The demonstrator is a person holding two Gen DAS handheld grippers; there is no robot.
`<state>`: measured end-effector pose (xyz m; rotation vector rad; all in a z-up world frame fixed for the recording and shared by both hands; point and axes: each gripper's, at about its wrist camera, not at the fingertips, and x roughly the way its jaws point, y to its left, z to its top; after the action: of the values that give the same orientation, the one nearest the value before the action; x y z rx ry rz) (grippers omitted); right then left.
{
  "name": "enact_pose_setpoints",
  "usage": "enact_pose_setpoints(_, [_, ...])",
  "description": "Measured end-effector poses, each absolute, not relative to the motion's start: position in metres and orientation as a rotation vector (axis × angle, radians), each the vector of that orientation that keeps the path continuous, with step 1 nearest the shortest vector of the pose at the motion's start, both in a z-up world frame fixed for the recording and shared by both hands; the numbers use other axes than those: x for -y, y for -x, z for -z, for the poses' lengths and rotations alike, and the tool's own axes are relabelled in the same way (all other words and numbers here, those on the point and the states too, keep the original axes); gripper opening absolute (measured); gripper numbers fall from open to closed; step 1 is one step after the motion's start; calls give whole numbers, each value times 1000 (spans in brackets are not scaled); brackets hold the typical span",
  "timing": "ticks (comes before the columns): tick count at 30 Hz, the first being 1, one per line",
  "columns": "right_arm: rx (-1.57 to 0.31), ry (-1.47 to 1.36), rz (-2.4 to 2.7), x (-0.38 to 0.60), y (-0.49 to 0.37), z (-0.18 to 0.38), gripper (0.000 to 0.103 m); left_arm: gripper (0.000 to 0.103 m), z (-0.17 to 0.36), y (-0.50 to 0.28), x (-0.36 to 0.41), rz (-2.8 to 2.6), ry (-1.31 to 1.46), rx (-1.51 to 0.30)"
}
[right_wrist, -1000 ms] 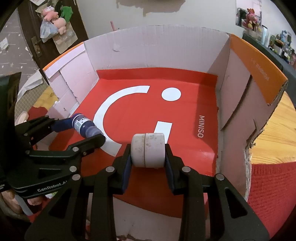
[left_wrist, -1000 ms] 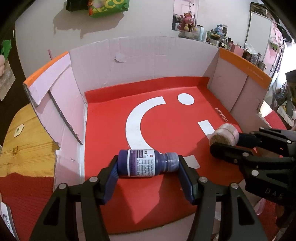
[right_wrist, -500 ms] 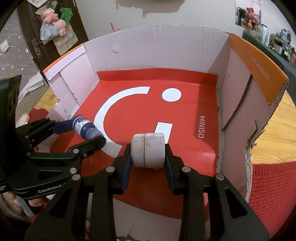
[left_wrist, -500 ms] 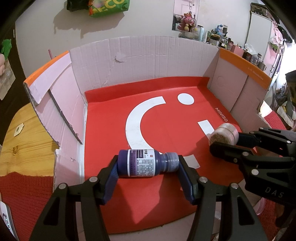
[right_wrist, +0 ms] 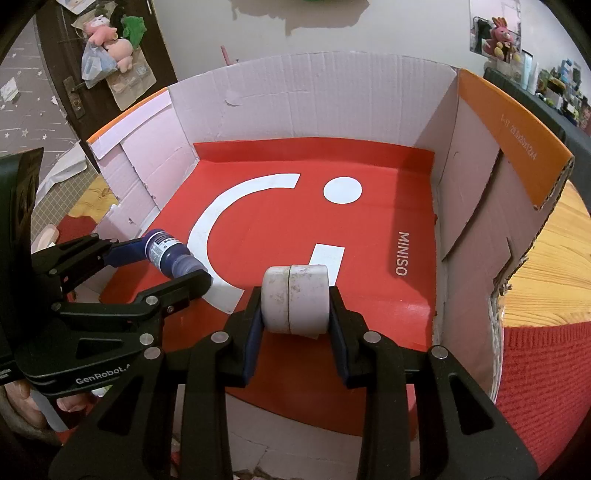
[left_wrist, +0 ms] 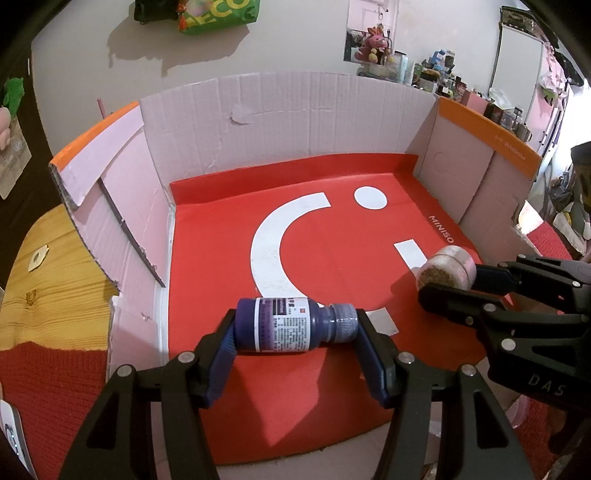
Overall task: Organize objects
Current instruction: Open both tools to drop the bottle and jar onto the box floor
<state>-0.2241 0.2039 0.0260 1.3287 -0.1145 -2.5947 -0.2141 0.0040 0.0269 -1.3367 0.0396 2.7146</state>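
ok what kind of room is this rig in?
Most likely a lived-in home room, perhaps a bedroom: plush toys hang on a door, a cluttered shelf lines the wall, and a cut-open cardboard box is the workspace.

A wooden table (left_wrist: 44, 280) shows at the left edge of the left wrist view and at the right edge of the right wrist view. A red knitted cloth (right_wrist: 546, 373) covers its near part. An open cardboard box (left_wrist: 295, 122) stands on it, floored with a red sheet (left_wrist: 325, 254) printed with white shapes.
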Motion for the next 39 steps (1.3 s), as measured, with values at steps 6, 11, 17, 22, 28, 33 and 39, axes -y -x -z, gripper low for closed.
enact_pose_setpoints(6, [120,-1317,2595,-204,223,-28,32,62,-28,212,-5,-2712,1331,-39])
enact_pose_setpoints(11, [118,-1284,2612,-204,219,-34,49,66,-34,209,-8,-2730,1301,-43])
enact_pose_setpoints(17, [113,-1267,2630,-205,215,-38,49,71,-42,201,-9,-2766,1264,-63])
enact_pose_setpoints(22, [114,-1251,2635,-202,209,-40,49,71,-43,198,-8,-2772,1264,-51])
enact_pose_setpoints(28, [115,-1227,2641,-201,202,-45,52,74,-44,192,-7,-2775,1262,-26])
enact_pose_setpoints(33, [110,-1208,2644,-198,196,-48,56,74,-47,186,-5,-2786,1252,-12])
enact_pose_setpoints(39, [111,-1195,2652,-196,188,-51,56,75,-50,179,-4,-2798,1245,-7])
